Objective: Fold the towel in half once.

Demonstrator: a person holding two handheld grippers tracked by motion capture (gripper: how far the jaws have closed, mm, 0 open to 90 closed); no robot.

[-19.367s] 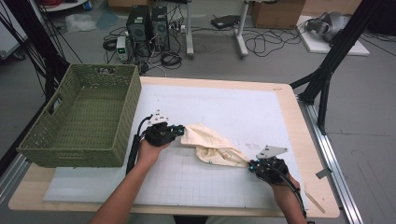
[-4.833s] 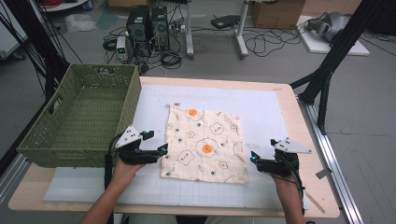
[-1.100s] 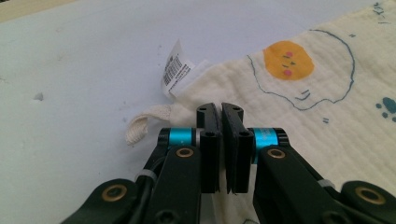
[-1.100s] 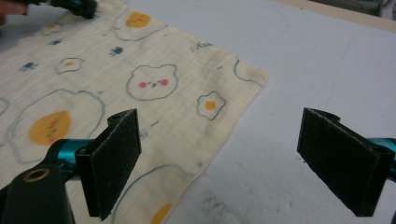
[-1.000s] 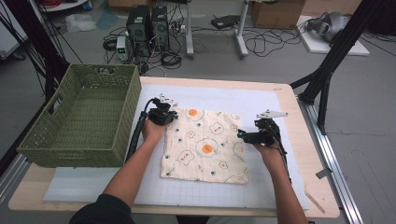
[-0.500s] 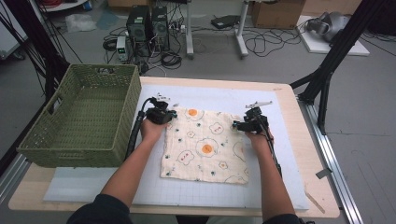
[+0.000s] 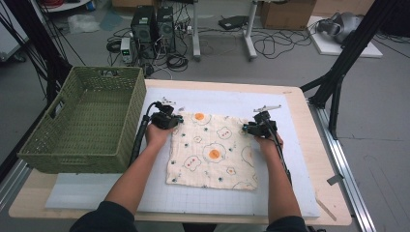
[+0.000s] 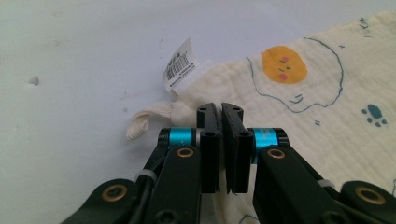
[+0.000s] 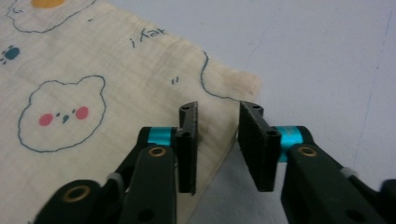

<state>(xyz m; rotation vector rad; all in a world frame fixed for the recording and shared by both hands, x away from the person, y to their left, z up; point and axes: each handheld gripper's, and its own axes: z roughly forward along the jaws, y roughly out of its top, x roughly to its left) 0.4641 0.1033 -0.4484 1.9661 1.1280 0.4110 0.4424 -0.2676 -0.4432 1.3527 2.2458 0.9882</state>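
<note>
A cream cloth (image 7: 212,152) printed with eggs and bears lies flat on the white mat (image 7: 232,99). My left gripper (image 7: 176,120) is at its far left corner. In the left gripper view the gripper (image 8: 220,109) is shut on the cloth (image 8: 317,107) beside a white label (image 8: 180,70) and a hanging loop (image 8: 144,123). My right gripper (image 7: 246,128) sits at the far right corner. In the right gripper view its jaws (image 9: 218,112) have just been closing. A gap still shows between them, and the edge of the cloth (image 9: 93,70) runs through it.
A green woven basket (image 7: 104,72) stands at the left of the table, close to my left arm. The mat's bare strip runs beyond the cloth. Metal rails border the table's right side (image 7: 338,159). Cables and computer cases lie on the floor behind.
My right gripper has moved left and away from me to the cloth's far right corner. The left gripper and the cloth have stayed where they were.
</note>
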